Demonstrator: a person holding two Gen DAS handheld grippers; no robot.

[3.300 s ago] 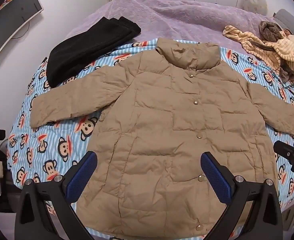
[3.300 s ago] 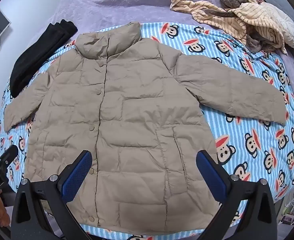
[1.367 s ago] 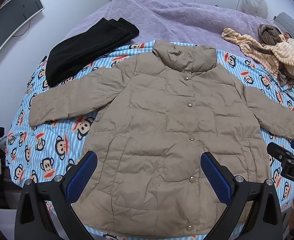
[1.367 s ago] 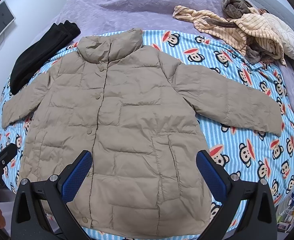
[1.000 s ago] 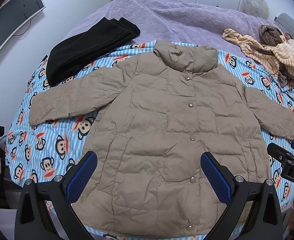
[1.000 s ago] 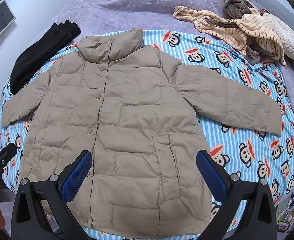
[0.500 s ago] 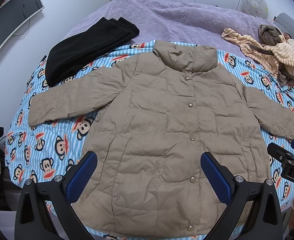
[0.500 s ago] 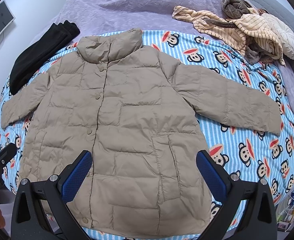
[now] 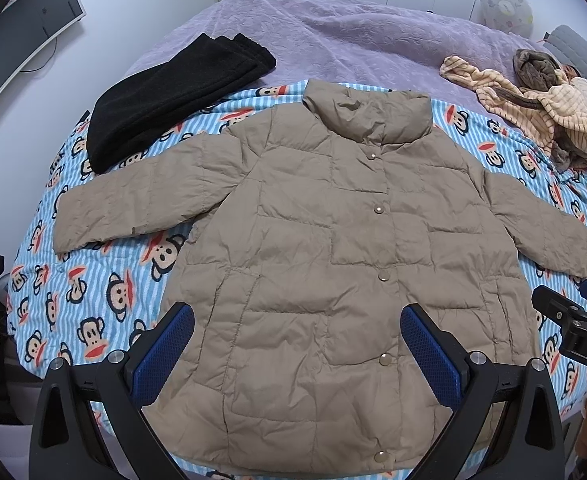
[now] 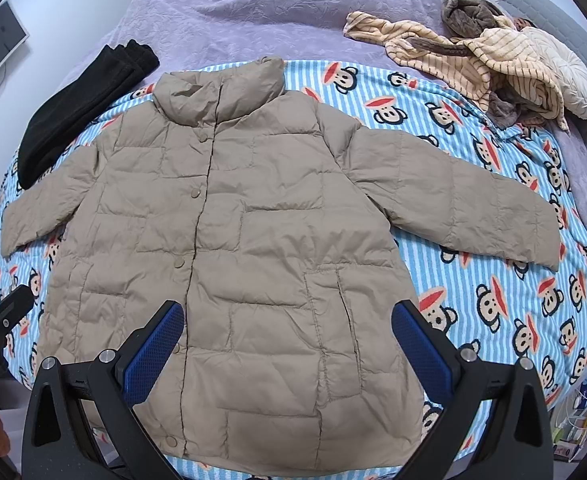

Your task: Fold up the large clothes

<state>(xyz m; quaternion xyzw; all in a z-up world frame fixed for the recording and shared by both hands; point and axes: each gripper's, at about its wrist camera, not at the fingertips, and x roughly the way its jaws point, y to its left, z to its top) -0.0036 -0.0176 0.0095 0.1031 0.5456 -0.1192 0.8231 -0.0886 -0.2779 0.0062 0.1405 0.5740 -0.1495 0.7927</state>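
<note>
Tan puffer jacket spread flat, front up, snaps done, on the monkey-print blanket over the purple bed. Collar at the far end of the jacket, hem at the near edge, both sleeves splayed out to the sides. Nothing folded yet, so probably right at the first fold.

Left tongs gaping wide over the jacket's lower left panel, gripping nothing. Right tongs same deal, wide and empty, over the lower right panel near the pocket seam.

Best guess for doing this well: start with the sleeves. Grab the left sleeve close to the cuff, not mid-arm, and lay it across the chest toward the snap line. Same with the right sleeve. Puffy fill tends to spring back, so press down after each fold and pinch deep enough to catch both layers. Slippery shell too, so a shallow nip will likely slide off.

Also worth keeping clear of the black fleece garment just off the jacket's left shoulder, and the striped beige pile beyond the right shoulder. Then hem up toward the collar, both corners lifted together to keep it square.
</note>
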